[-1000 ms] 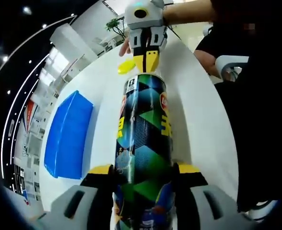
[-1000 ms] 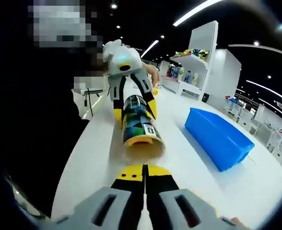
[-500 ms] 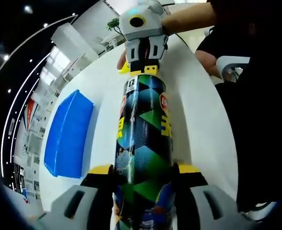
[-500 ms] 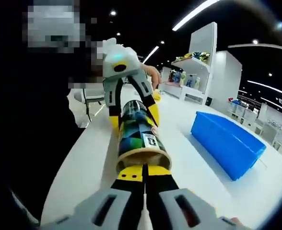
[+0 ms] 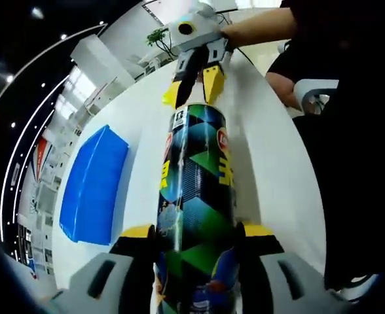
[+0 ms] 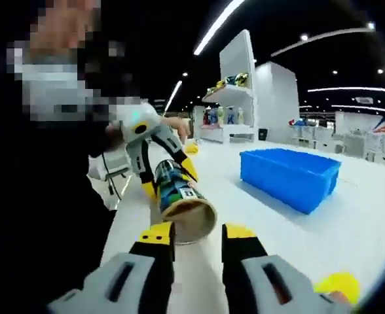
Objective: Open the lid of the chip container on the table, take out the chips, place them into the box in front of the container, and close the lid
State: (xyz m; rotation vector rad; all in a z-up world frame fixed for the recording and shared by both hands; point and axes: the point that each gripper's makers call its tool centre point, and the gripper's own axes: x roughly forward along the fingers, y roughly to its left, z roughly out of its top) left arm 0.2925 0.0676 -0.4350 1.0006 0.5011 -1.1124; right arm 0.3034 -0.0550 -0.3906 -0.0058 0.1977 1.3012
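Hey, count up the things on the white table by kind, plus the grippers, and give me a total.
Chip containers: 1, the chip container gripped by the left gripper.
Blue boxes: 1, the blue box.
Yellow lids: 1, the yellow lid lying loose on the table.
Grippers: 2, counting the right gripper, open.
Total: 5

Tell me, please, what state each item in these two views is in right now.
Chip container: held sideways above the table, its mouth open with no lid on.
Left gripper: jaws shut on the chip container.
Right gripper: jaws open, at the container's mouth, holding nothing.
Blue box: upright on the white table; its inside is hidden.
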